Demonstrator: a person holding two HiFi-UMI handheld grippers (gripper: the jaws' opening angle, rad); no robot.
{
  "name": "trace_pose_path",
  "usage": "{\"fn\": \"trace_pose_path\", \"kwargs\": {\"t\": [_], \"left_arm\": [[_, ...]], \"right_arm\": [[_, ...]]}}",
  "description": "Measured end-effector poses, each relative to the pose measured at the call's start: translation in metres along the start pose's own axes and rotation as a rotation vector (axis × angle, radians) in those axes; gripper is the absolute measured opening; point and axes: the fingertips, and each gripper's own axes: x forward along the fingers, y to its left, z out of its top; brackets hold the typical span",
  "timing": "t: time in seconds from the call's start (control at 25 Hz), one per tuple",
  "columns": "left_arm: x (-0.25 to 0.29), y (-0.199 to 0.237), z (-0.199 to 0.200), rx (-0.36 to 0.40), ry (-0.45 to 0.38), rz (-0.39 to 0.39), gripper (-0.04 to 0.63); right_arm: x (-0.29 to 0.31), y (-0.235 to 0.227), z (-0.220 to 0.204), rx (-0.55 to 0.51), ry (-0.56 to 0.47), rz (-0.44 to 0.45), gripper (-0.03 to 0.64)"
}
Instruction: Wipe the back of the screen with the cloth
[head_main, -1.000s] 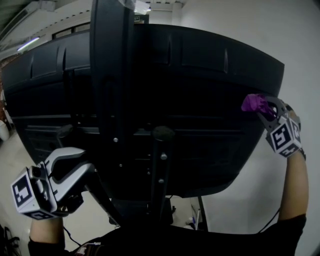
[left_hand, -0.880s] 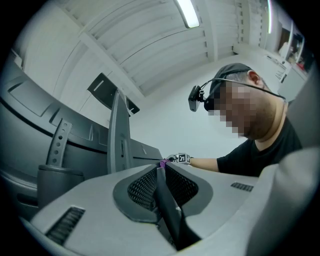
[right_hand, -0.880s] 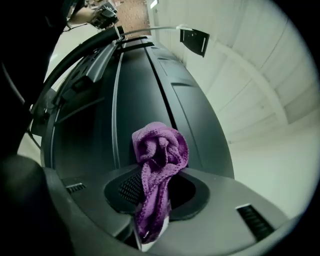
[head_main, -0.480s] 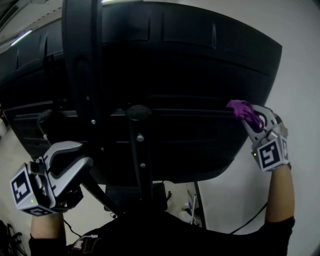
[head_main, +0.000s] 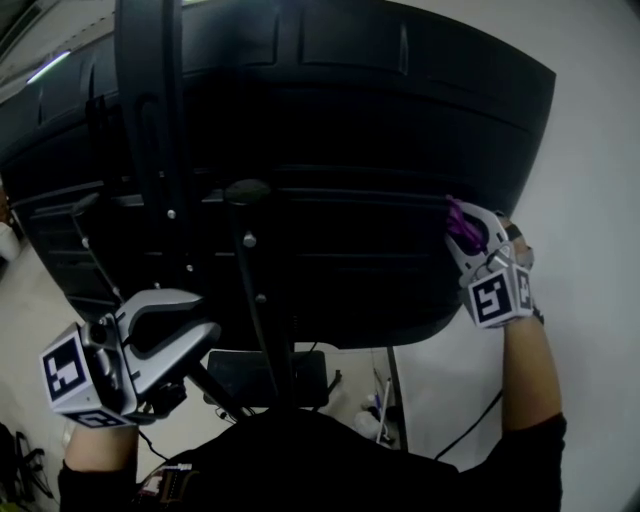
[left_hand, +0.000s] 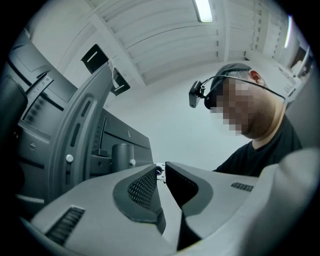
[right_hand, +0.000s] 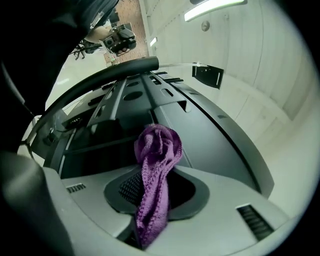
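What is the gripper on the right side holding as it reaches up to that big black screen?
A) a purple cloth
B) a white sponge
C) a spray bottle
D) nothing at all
A: in the right gripper view, a purple cloth is pinched between the jaws of the right gripper, its bunched end up by the dark back of the screen.

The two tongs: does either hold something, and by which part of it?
The right tongs hold the purple cloth, pinched along its length; its bunched end sticks out beyond the tips. The left tongs are shut and hold nothing.
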Motion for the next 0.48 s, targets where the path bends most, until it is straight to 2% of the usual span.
{"fn": "trace_pose_path", "kwargs": {"t": [0.12,0.36,0.48], "left_arm": [[0.005,-0.009,-0.007,-0.018,0.009,0.004,0.049],[0.012,-0.019,-0.017,-0.041,0.017,0.006,0.049],[0.015,-0.02,-0.02,-0.048,0.021,0.009,0.049]], "right_arm": [[-0.018,-0.009,-0.04,0.034,0.055,-0.025,0.109],[-0.066,-0.03,-0.143,0.166,0.282,-0.127,0.109],[-0.078,-0.031,-0.17,0.235,0.355,-0.176,0.109]]}}
